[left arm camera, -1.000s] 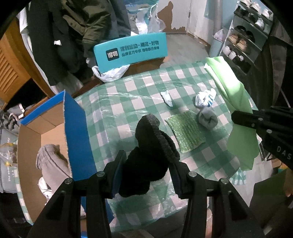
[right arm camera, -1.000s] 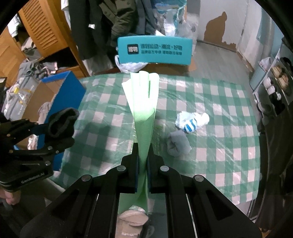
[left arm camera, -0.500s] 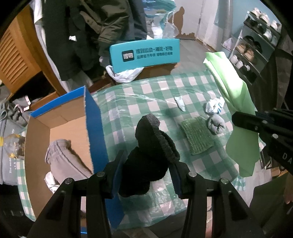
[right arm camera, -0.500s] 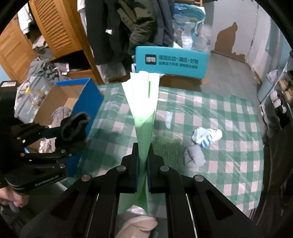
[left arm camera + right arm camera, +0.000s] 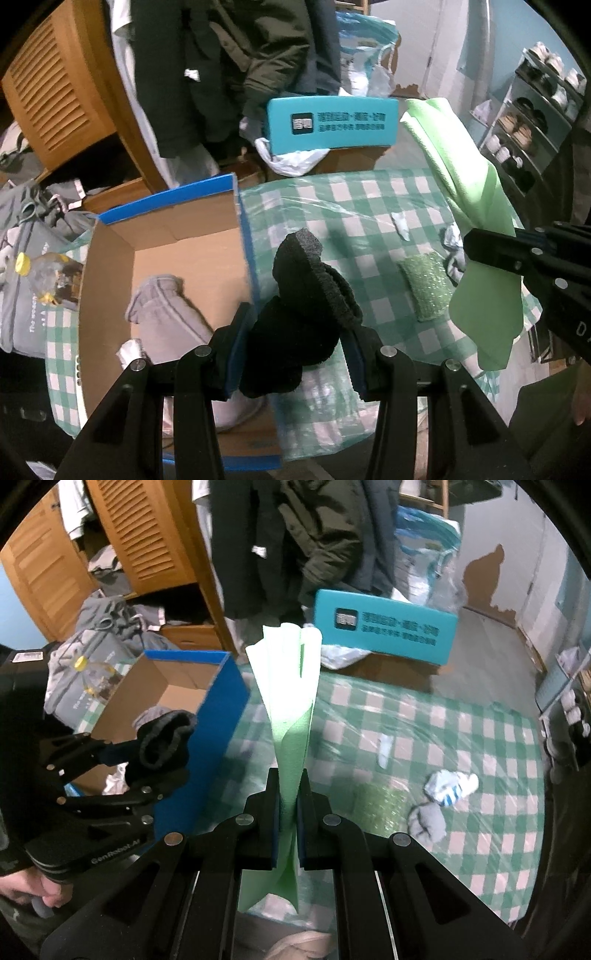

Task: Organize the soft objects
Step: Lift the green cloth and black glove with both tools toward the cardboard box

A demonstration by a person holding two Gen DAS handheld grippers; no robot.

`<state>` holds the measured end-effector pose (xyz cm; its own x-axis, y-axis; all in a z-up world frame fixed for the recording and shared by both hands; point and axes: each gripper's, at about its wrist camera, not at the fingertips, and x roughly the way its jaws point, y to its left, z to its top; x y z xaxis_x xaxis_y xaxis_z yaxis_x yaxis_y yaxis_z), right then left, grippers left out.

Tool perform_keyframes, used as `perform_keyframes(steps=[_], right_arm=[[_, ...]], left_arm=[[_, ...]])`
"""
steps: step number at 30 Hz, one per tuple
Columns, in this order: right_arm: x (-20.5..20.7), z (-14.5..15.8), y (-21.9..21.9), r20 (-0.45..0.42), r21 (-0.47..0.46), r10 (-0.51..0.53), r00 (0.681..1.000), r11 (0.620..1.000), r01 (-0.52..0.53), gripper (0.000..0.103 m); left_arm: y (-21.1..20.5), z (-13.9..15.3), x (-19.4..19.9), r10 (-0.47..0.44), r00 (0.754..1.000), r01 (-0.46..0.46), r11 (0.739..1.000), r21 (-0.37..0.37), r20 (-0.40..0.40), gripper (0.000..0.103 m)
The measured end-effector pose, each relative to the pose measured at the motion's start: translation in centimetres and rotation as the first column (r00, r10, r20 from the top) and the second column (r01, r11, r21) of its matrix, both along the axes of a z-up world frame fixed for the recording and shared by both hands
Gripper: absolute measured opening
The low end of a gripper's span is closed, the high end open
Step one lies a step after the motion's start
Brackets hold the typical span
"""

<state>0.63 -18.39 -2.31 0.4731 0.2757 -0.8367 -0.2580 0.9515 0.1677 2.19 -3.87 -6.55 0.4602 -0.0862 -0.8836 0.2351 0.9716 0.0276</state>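
Note:
My left gripper [image 5: 295,332] is shut on a black sock [image 5: 306,299] and holds it above the right wall of a blue cardboard box [image 5: 243,236]. The box holds a grey garment [image 5: 166,314]. My right gripper [image 5: 288,801] is shut on a light green cloth [image 5: 291,686] that stands up from its jaws; it also shows in the left wrist view [image 5: 469,192]. On the green checked table [image 5: 461,738] lie a green scouring pad [image 5: 424,284], a grey sock [image 5: 428,819], a white and blue sock [image 5: 450,784] and a small white scrap [image 5: 386,749].
A teal chair back [image 5: 332,123] with a white plastic bag stands behind the table. Dark coats hang behind it, beside a wooden louvred door [image 5: 147,539]. A shoe rack [image 5: 535,122] stands at the right. Grey bags and a bottle [image 5: 40,269] lie left of the box.
Both grippers have moved left towards the box with their loads. The box now fills more of both views, and the black sock hangs over its right wall.

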Motion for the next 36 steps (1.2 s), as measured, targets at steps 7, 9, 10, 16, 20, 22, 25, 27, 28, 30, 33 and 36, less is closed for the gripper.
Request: perform_keyframes(steps=[7,9,10,16,20,22,25,27,28,30,33,36], right_arm=[[0.8,0.3,3.5,0.006,0.002,0.052,0.999,0.999,-0.052,0.006],[1.1,0.3,4.3,0.003,0.004,0.064,0.998,0.998,-0.064,0.006],[1.2,0.3,4.7,0.001,0.005,0.071,0.997,0.997,-0.071,0.006],[2.1,0.2,7.7,-0.011,0.010,0.111,0.994,0.994,-0.111,0.006],[2.8,0.5,9.9,-0.012,0.014,0.137,0.990,0.990,-0.137,0.006],[3.0,0.5,10.9,-0.012,0.016,0.150,0.989,0.989,-0.150,0.006],[3.4,0.3,12.3,-0.020,0.020,0.167,0.986,0.986,-0.167,0.006],[3.7,0.1,13.2,-0.028,0.027,0.178,0.984,0.984,-0.177,0.006],[3.9,0.0,13.6,-0.032,0.029,0.182,0.983,0.983,-0.181,0.006],[4.1,-0.2,14.5,-0.039,0.033,0.191,0.981,0.981,-0.190,0.006],[4.5,-0.5,15.5,-0.050,0.040,0.205,0.978,0.978,-0.203,0.006],[4.7,-1.0,16.4,-0.064,0.042,0.216,0.974,0.976,-0.213,0.006]], left_arm=[[3.2,0.4,0.2,0.054,0.998,-0.054,0.999,-0.004,0.012,0.047],[4.2,0.5,0.3,0.072,0.997,-0.072,0.997,-0.006,0.017,0.047],[4.6,0.5,0.3,0.080,0.997,-0.080,0.997,-0.006,0.020,0.047],[7.4,0.2,0.5,0.129,0.992,-0.128,0.992,-0.011,0.019,0.047],[9.1,0.1,0.5,0.156,0.988,-0.156,0.988,-0.005,0.021,0.047],[10.1,0.2,0.5,0.169,0.985,-0.169,0.986,-0.004,0.024,0.047],[11.1,0.0,0.4,0.182,0.983,-0.182,0.983,-0.003,0.022,0.047],[11.7,-0.3,0.4,0.193,0.981,-0.193,0.981,-0.005,0.015,0.047],[12.0,-0.4,0.4,0.197,0.980,-0.197,0.980,-0.006,0.012,0.047],[12.6,-0.5,0.5,0.207,0.978,-0.207,0.978,-0.005,0.008,0.047],[13.3,-0.8,0.5,0.221,0.975,-0.221,0.975,-0.001,0.003,0.047],[14.1,-1.2,0.5,0.236,0.972,-0.236,0.972,0.002,-0.008,0.047]])
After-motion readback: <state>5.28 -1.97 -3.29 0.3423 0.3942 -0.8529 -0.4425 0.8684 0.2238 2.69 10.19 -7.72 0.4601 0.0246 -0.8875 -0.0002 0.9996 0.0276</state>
